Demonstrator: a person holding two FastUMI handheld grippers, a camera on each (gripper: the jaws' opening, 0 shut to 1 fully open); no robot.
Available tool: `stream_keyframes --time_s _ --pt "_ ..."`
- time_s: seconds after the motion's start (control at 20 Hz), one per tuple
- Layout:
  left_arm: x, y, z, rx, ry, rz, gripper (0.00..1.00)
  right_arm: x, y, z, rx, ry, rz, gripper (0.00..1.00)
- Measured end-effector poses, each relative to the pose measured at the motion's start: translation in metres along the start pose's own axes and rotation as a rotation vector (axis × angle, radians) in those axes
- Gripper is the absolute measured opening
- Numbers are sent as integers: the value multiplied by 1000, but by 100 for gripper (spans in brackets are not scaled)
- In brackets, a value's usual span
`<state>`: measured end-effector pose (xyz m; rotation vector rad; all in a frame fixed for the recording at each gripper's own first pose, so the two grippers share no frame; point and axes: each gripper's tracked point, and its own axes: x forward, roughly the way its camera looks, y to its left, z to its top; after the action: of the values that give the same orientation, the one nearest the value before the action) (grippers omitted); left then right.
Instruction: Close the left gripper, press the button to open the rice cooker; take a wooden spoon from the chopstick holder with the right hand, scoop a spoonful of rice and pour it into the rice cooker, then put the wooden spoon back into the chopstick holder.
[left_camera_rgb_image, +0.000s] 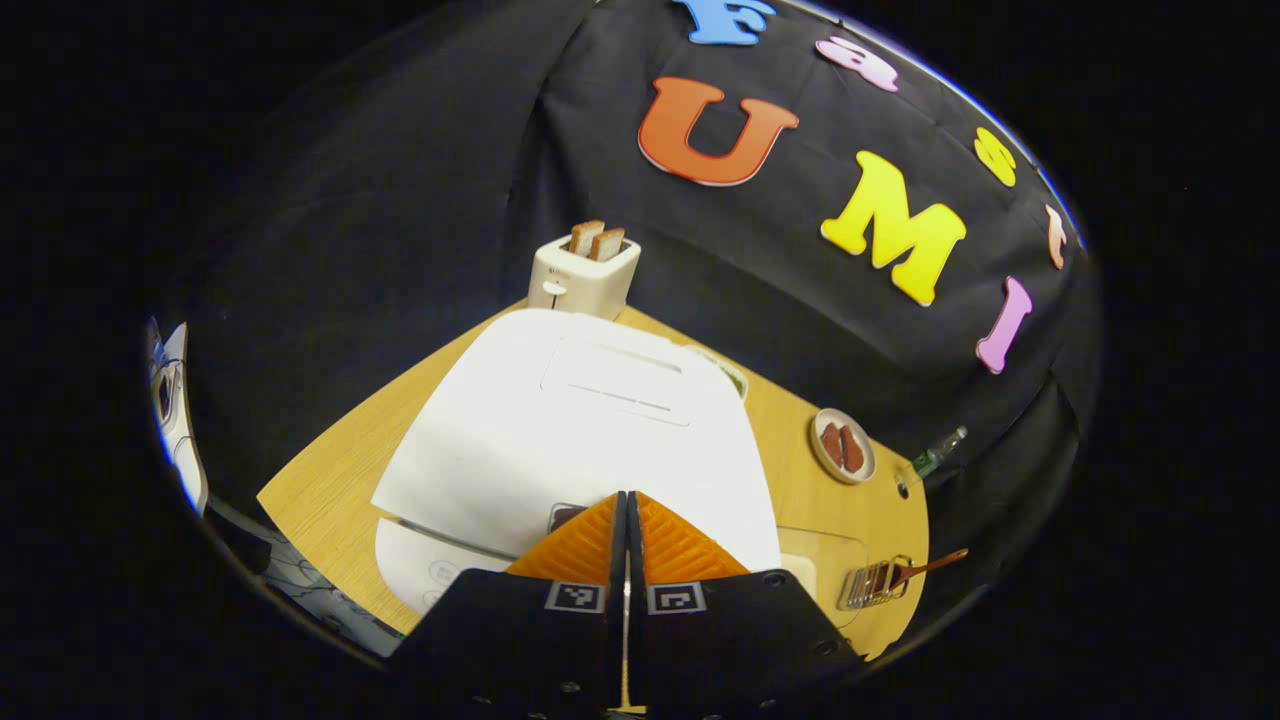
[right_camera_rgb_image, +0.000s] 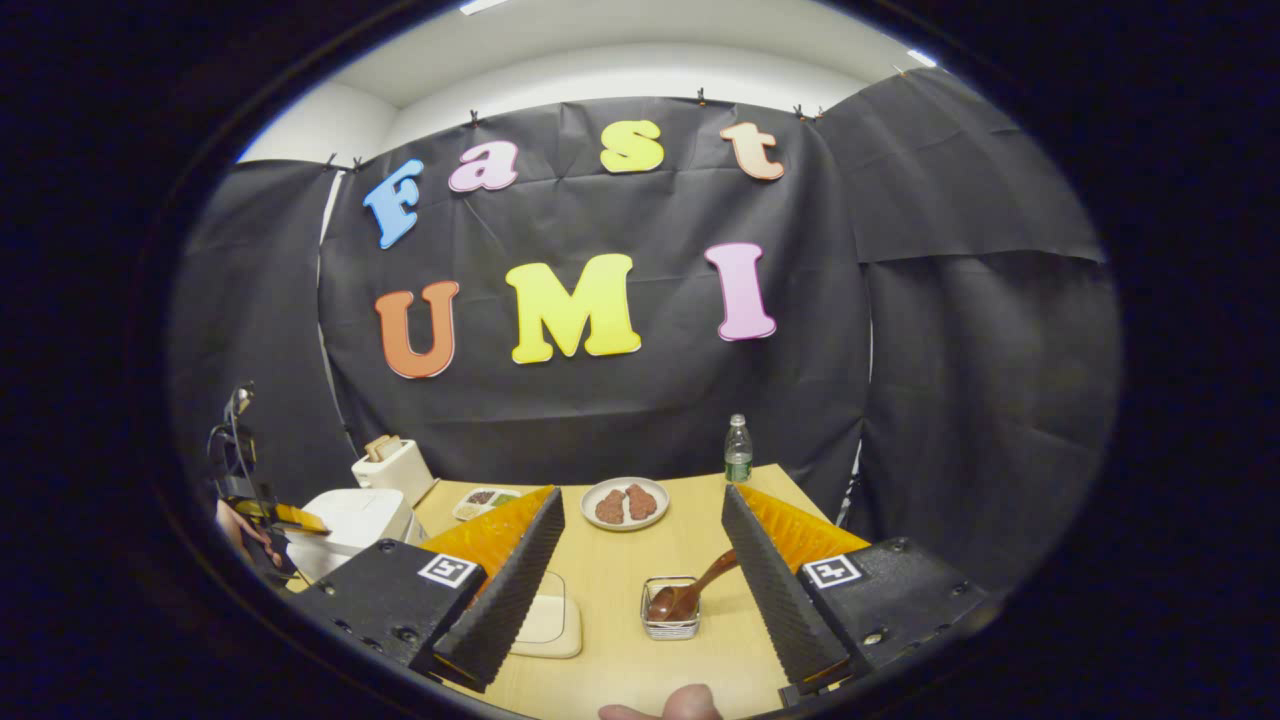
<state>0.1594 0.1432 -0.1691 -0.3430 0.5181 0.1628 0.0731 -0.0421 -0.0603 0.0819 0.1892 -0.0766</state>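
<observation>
- No readable brand or label text is seen on any item; only square coded marker tags are seen on each gripper's finger mounts.
- Left gripper (left_camera_rgb_image: 627, 497): fingers are pressed together, nothing held, tips poised over the front edge of the rice cooker (left_camera_rgb_image: 580, 430) lid, at the small dark button (left_camera_rgb_image: 563, 515); contact cannot be told.
- Rice cooker: white, rounded-square lid with a recessed rectangular panel; lid is down; a lighter front panel with faint round controls is seen below the lid.
- Right gripper (right_camera_rgb_image: 643, 505): jaws are spread wide, nothing held, held above the wooden table (right_camera_rgb_image: 620, 640).
- Chopstick holder (right_camera_rgb_image: 670, 610): small wire-mesh basket, seen near, between the right gripper's fingers; wooden spoon (right_camera_rgb_image: 690, 592) stands in it, bowl down, handle leaning right.
- A clear container (right_camera_rgb_image: 547, 615) with pale contents is seen just left of the holder.
- Farther: plate (right_camera_rgb_image: 625, 503) with two brown pieces, shallow tray (right_camera_rgb_image: 484, 501), green-label bottle (right_camera_rgb_image: 738, 450) at the far edge.
- Toaster (left_camera_rgb_image: 583, 272), with two slices up, is seen behind the cooker.
</observation>
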Motion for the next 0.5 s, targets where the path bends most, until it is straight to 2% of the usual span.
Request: stream_keyframes --time_s 0.2,0.25,0.35,0.5 --pt "-17 -21 65 99 -186 -22 5 -1 -29 7 -46 -27 -39 100" --pt "-18 -27 80 127 -225 -21 13 -3 -36 9 -49 -33 -49 100" --pt "-27 -37 107 160 -301 -19 18 -7 -50 13 -50 -42 -71 100" --pt "-52 -62 129 227 -407 -67 18 -15 -56 14 -45 -47 -61 100"
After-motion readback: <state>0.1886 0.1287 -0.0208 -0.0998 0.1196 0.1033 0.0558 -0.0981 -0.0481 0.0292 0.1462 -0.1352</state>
